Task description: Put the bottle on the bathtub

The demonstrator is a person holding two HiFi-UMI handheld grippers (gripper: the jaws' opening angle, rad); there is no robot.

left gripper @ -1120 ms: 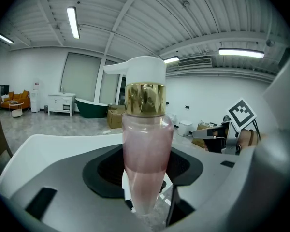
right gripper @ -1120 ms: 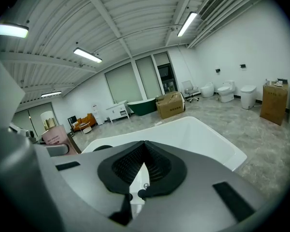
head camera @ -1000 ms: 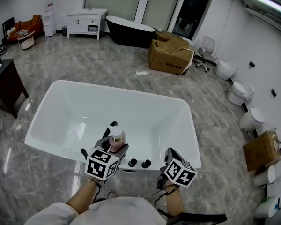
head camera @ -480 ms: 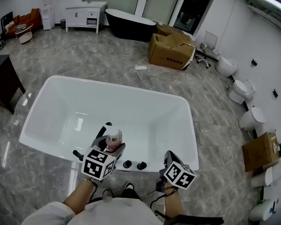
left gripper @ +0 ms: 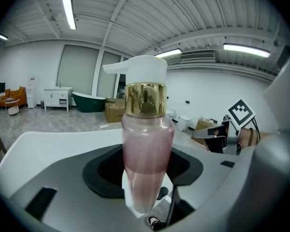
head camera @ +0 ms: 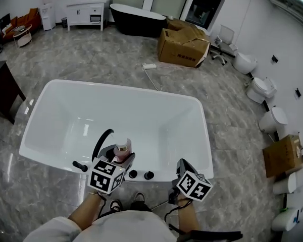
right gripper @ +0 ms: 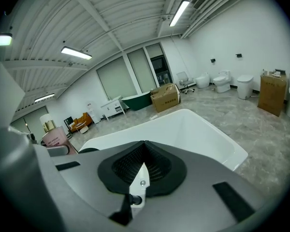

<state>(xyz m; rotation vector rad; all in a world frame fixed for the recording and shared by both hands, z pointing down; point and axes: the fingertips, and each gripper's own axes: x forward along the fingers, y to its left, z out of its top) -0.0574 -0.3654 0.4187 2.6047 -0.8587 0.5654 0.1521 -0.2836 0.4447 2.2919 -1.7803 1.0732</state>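
At the near edge of the white bathtub point(head camera: 116, 87), your left tongs point(head camera: 120, 159) are clamped on the bottle point(head camera: 123, 149). It is a pink bottle with a gold collar and a white pump top, and you hold it upright. In the left gripper view the bottle point(left gripper: 146, 163) fills the middle, with a pad pressed against each side of its lower body.

From the head view the bottle sits over the tub's near rim, just left of two black knobs point(head camera: 141, 174) and just right of a curved black spout point(head camera: 102, 140). Whether its base touches the rim cannot be made out.

Your right tongs point(head camera: 181, 167) are low at the right, beside the tub's near right corner and well apart from the bottle. In the right gripper view the right tongs point(right gripper: 143, 164) have their jaws together with nothing between them. The tub point(right gripper: 193, 124) stretches ahead there, and the bottle point(right gripper: 53, 135) shows at the far left.

A large cardboard box point(head camera: 183, 47) stands on the grey floor beyond the tub.
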